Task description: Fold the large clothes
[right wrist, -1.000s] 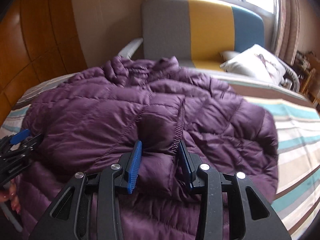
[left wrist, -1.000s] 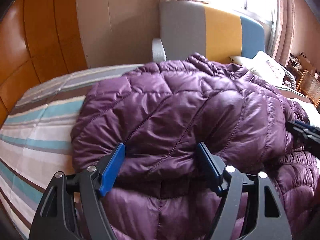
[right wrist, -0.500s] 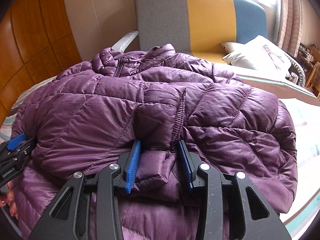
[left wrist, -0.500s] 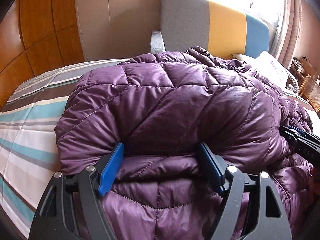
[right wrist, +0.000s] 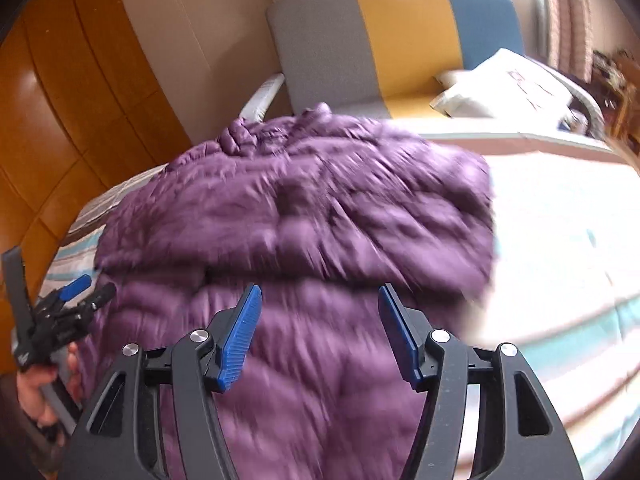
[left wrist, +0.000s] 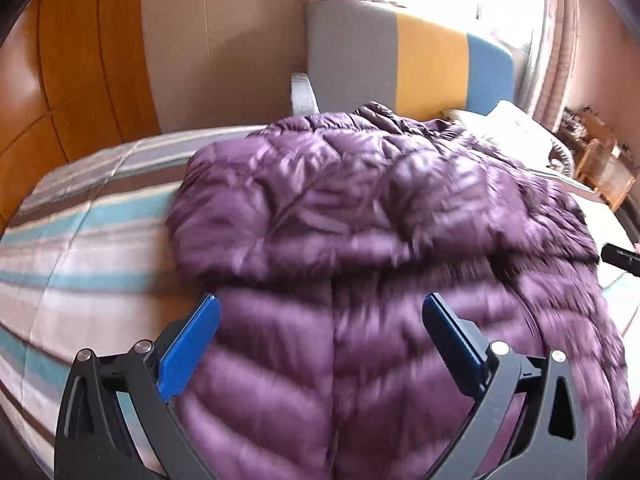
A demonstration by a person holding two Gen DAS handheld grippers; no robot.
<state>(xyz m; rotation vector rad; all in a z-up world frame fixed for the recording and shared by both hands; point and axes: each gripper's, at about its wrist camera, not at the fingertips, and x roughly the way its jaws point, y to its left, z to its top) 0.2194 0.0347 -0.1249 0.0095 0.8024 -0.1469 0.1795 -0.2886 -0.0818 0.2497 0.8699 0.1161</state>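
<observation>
A purple quilted jacket (left wrist: 380, 208) lies on the striped bed, its far half folded over the near half; both views are blurred by motion. My left gripper (left wrist: 320, 304) hovers over the near part with its jaws opening wide, and the blue pads do not press the cloth. In the right wrist view the same jacket (right wrist: 320, 208) fills the middle. My right gripper (right wrist: 320, 292) is over it with jaws opening, nothing pinched between them. The left gripper (right wrist: 64, 312) also shows at the left edge, held by a hand. The right gripper's tip (left wrist: 620, 258) peeks in at the right.
The striped bedspread (left wrist: 80, 264) lies bare left of the jacket, and the bedspread (right wrist: 560, 260) also runs to its right. Behind stand a grey, yellow and blue chair (left wrist: 400, 60), a white pillow (right wrist: 508, 88), wooden wall panels (left wrist: 60, 80) and wicker furniture (left wrist: 604, 168).
Both grippers let go of the jacket's folded edge, opened wider and drew back. The released fold now rests on the lower half of the jacket.
</observation>
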